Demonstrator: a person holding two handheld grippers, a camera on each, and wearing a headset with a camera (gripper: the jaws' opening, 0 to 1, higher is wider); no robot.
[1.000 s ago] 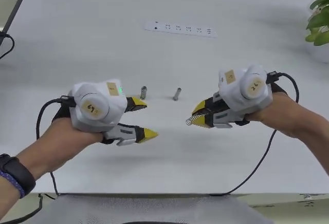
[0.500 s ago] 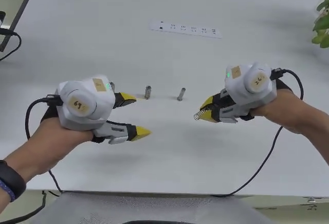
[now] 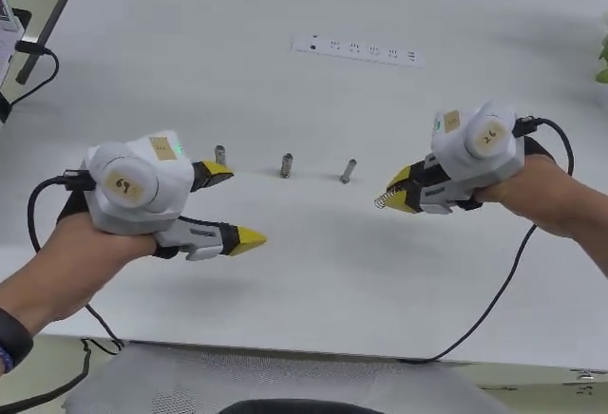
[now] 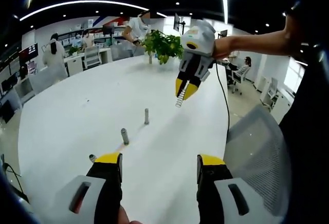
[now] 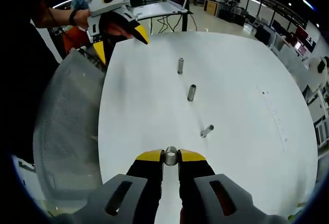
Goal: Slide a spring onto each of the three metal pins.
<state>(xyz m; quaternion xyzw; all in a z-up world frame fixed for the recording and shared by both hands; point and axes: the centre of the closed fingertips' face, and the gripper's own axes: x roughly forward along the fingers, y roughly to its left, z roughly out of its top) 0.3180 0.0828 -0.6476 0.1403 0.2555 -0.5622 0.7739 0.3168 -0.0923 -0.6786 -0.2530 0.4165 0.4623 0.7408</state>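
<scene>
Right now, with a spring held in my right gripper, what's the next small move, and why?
Probably ease the right gripper toward the nearest pin and line the spring up with the pin's top. The spring is clamped in the jaws and juts past the tips, and that pin sits a little ahead, not yet touching it. It looks bare, though that is hard to tell.

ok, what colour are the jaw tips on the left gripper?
Yellow, over black. The left gripper shows it best in the left gripper view.
</scene>
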